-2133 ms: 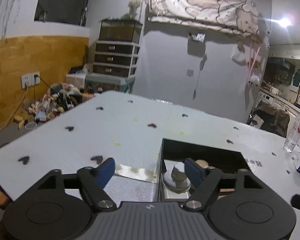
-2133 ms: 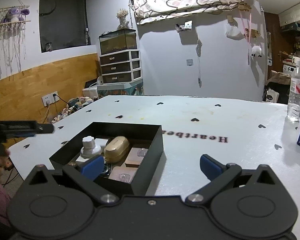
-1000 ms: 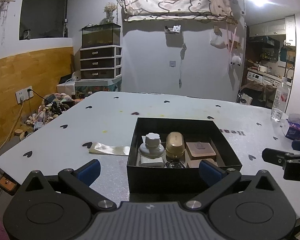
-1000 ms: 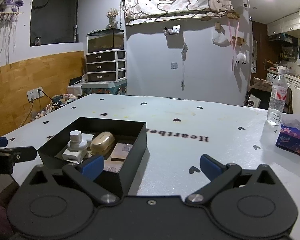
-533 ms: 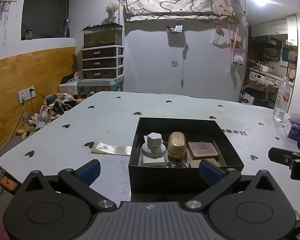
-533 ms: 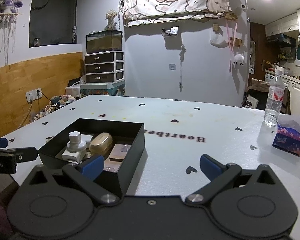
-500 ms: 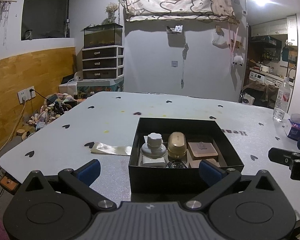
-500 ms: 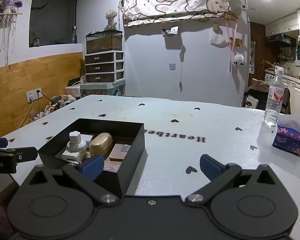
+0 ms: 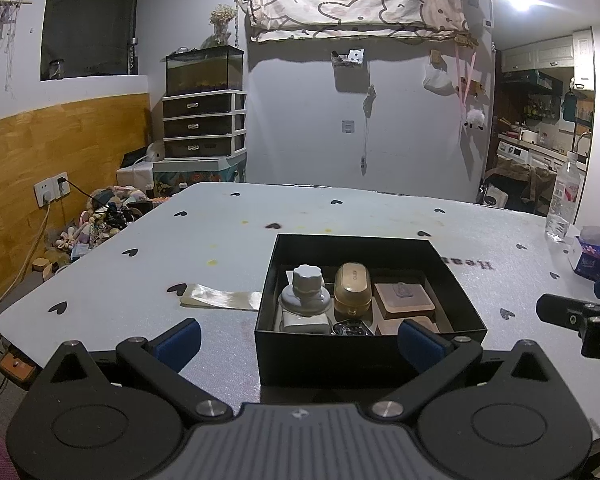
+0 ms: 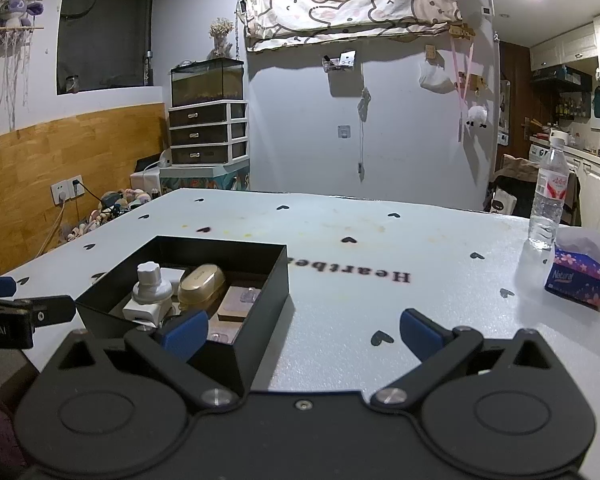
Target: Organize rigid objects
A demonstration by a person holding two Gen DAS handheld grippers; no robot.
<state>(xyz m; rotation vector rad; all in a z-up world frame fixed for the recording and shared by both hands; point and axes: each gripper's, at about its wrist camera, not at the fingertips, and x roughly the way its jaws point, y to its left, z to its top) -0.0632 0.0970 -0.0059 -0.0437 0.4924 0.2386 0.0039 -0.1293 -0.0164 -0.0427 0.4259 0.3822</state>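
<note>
With every small item packed in the black box on the worktop, both hand-held grippers, left and right, hang released and empty; sorting looks done.

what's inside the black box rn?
Black box holds a white knobbed bottle, gold case, tan square blocks, a dark round item. The near wall hides the front floor.
</note>
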